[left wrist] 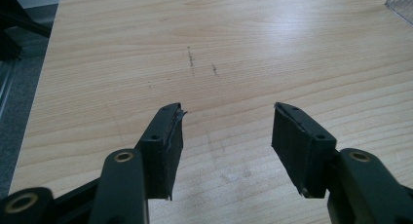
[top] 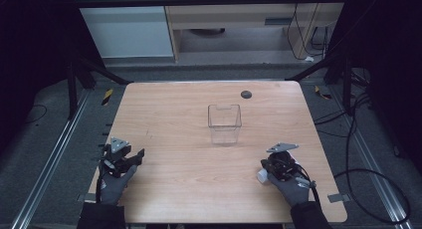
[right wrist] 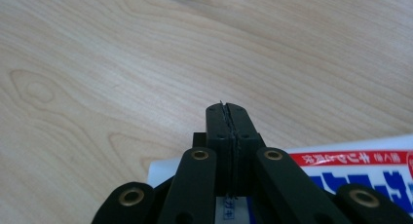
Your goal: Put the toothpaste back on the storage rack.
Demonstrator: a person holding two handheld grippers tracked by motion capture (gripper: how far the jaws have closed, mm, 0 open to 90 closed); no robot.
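A clear plastic box (top: pixel 224 123) stands alone near the middle of the surface (top: pixel 174 114), with bare wood on every side of it. A white packet (top: pixel 262 175) lies near the front right edge, well apart from the box.

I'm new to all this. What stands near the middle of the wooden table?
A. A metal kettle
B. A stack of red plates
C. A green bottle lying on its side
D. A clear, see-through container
D. The high view shows a clear container standing upright near the middle of the table, ahead of the two grippers, with the wood grain visible through its walls.
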